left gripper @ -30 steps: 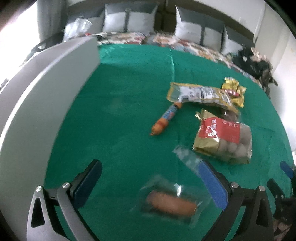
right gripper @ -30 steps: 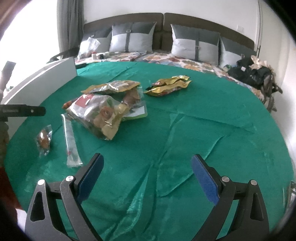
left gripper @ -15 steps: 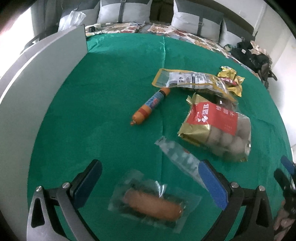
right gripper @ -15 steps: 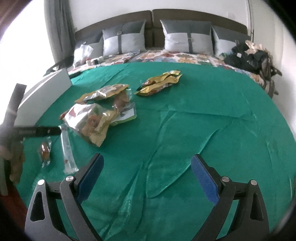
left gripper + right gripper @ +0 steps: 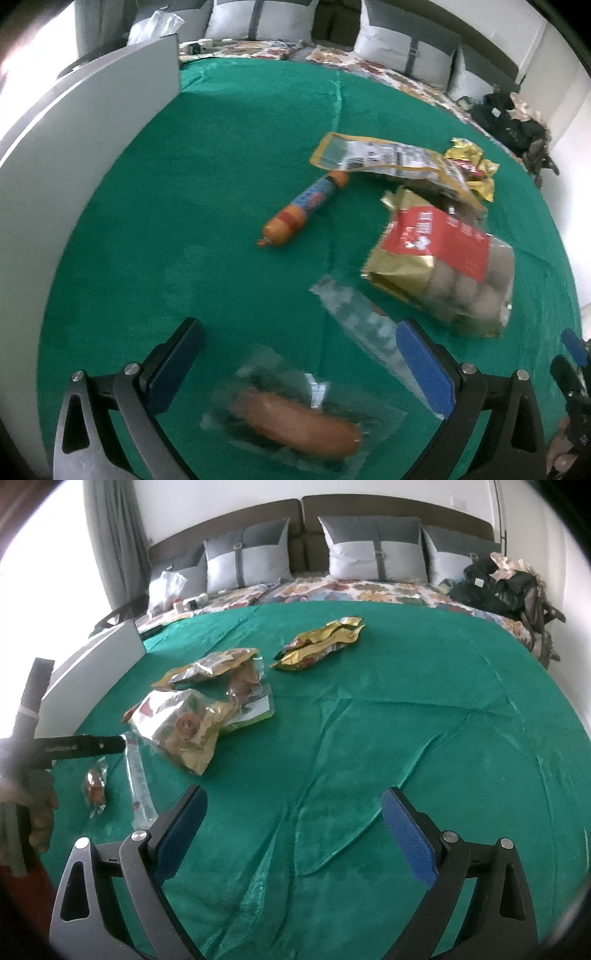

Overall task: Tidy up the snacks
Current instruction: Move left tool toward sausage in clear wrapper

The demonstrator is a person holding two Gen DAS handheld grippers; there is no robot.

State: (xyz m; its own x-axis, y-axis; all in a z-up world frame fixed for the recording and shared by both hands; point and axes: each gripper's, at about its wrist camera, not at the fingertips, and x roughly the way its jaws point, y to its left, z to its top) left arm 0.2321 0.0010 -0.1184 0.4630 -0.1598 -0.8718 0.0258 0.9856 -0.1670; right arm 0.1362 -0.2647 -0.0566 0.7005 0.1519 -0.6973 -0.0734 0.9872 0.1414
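Note:
Snacks lie on a green cloth. My left gripper is open, its fingers spread either side of a clear pack holding an orange sausage, not touching it. A long clear packet lies by the right finger. Farther off are an orange tube sausage, a red and gold bag of balls, a flat yellow-edged pouch and gold wrappers. My right gripper is open over bare cloth, away from the snack pile and the gold wrappers.
A white board stands along the left edge of the cloth. Grey pillows and a floral sheet lie behind. Dark clothes are heaped at the back right. A hand holds the left gripper at the right wrist view's left.
My left gripper has drawn back and lowered, so the sausage pack now sits lower between its fingers. The right gripper has risen a little; its view shows more of the bed.

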